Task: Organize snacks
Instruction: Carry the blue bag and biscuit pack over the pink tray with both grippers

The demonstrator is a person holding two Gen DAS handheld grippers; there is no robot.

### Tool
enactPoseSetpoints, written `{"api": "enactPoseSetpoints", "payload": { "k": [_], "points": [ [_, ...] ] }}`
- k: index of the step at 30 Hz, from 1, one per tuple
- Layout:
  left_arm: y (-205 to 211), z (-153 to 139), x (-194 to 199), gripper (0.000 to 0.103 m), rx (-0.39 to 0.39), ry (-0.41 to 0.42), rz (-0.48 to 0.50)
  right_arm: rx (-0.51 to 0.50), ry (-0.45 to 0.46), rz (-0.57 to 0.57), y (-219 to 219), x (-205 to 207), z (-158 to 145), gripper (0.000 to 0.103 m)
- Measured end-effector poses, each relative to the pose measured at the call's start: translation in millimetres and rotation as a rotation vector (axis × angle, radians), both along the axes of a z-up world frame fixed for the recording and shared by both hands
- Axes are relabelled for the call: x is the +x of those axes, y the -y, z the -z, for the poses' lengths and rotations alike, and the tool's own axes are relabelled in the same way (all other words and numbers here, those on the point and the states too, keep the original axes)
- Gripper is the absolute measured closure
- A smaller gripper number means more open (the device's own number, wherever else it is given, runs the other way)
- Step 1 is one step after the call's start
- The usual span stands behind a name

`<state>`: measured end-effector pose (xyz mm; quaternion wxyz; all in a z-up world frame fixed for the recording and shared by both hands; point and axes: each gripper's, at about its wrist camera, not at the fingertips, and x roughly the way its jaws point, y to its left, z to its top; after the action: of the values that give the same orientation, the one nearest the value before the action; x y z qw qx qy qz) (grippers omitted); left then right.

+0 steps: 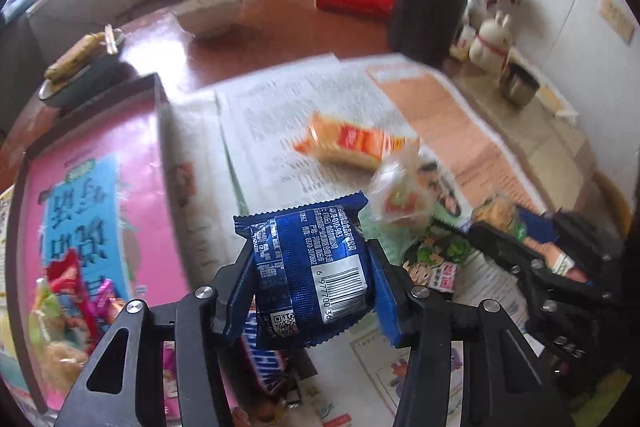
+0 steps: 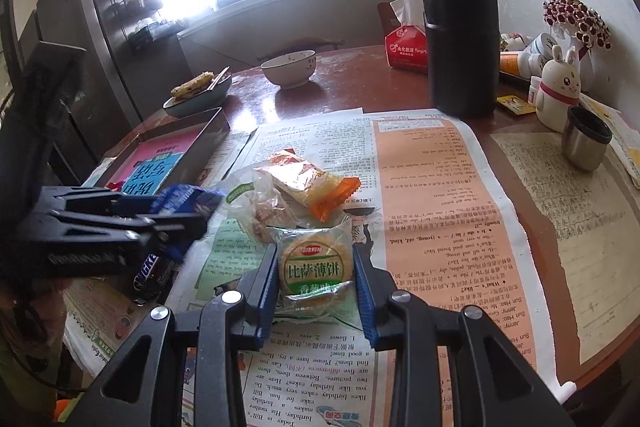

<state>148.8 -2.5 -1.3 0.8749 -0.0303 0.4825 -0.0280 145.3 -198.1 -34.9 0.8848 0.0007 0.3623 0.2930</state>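
My left gripper (image 1: 310,279) is shut on a blue snack packet (image 1: 312,275) and holds it above the newspaper, beside a dark tray lined with a pink sheet (image 1: 96,187) that holds several snacks (image 1: 72,303). A Snickers bar (image 1: 266,359) lies under the packet. My right gripper (image 2: 316,279) is shut on a green round cracker pack (image 2: 316,267) above the newspaper. An orange snack pack (image 2: 310,187) and a clear-wrapped snack (image 2: 256,211) lie just beyond it. The left gripper (image 2: 120,223) shows in the right wrist view, with the tray (image 2: 176,155) behind it.
A tall black thermos (image 2: 458,23) stands at the back. A red tissue box (image 2: 404,47), a white bowl (image 2: 289,67), a plate with food and chopsticks (image 2: 196,93), a steel cup (image 2: 586,143) and a rabbit figure (image 2: 560,91) stand around the newspaper (image 2: 432,211).
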Motion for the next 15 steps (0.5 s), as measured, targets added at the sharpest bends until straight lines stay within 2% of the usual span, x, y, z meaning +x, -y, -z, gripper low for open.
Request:
{"api": "enactPoseSetpoints", "payload": {
  "k": [7, 15],
  "points": [
    [-19.0, -27.2, -18.6, 0.050, -0.038, 0.069, -0.026, 0.005, 0.017, -0.014, -5.7, -5.6, -7.2, 0.068],
    [-42.1, -40.6, -38.2, 0.050, -0.062, 0.107, -0.060, 0.022, 0.049, -0.056, -20.4, -19.3, -21.5, 0.068]
  ]
}}
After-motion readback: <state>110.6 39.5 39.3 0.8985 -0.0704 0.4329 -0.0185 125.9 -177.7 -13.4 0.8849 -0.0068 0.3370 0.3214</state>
